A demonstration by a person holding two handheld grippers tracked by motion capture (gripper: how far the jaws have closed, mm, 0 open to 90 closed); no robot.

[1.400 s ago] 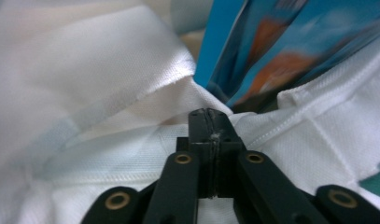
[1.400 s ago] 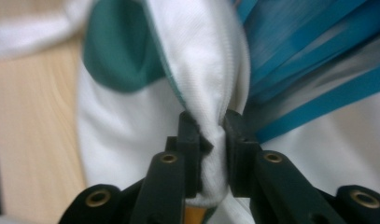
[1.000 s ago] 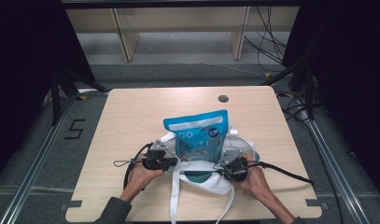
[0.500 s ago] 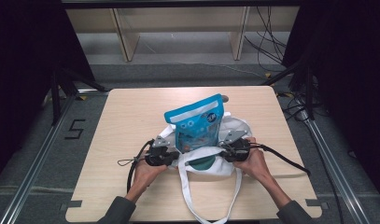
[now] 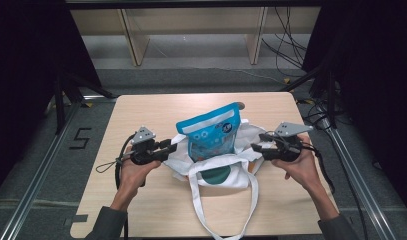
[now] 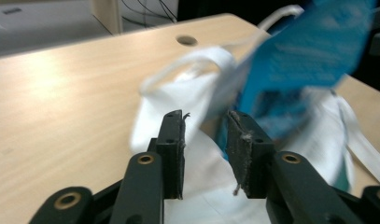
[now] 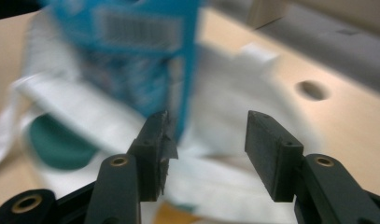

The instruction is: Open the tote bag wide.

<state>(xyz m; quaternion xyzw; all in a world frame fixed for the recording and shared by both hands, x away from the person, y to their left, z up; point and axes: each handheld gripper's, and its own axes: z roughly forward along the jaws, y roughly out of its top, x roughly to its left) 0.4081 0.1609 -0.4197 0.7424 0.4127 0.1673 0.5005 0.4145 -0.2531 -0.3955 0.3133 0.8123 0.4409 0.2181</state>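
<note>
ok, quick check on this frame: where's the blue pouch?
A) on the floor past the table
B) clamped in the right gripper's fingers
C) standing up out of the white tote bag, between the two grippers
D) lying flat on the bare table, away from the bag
C: in the high view the blue pouch rises out of the white tote bag, with the left gripper and right gripper open on either side of it.

Both grippers are drawing apart from the white tote bag (image 5: pixel 218 165), jaws parting; the blue pouch (image 5: pixel 211 131) is tilting upright.
</note>
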